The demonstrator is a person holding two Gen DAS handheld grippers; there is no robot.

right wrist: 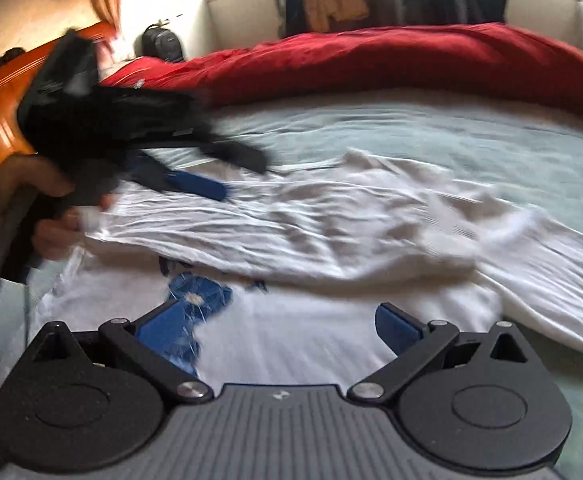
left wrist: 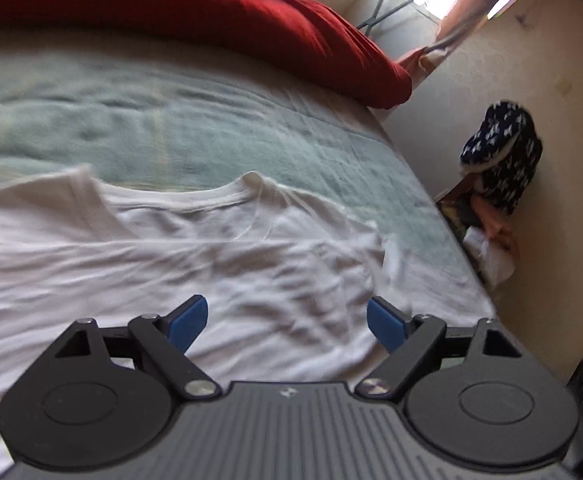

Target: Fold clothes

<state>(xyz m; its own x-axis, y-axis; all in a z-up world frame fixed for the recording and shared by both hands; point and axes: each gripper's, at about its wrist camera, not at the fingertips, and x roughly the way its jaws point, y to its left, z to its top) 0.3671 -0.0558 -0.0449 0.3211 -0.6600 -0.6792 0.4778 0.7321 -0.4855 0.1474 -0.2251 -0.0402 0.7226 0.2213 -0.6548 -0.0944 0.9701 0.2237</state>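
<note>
Pale green bedding (left wrist: 195, 120) gives us a broad flat surface to fold on, and we have a red duvet (right wrist: 391, 64) bunched along its far side, out of the working area. Across the middle we have the white T-shirt (left wrist: 195, 248) spread out, neckband (left wrist: 195, 199) towards the duvet, so the sleeves and sides can be turned in. From the right wrist view one side of the shirt looks already laid over itself, and a second white garment with a blue print (right wrist: 195, 296) lies nearer us, partly under it; we judge it waits its turn.

We carry the left gripper (left wrist: 287, 322) just above the shirt's body, jaws spread wide with nothing between them, free to take a new edge. Our right gripper (right wrist: 287, 330) is likewise released and empty, hanging over the printed garment. Motion blur hides finer detail.
</note>
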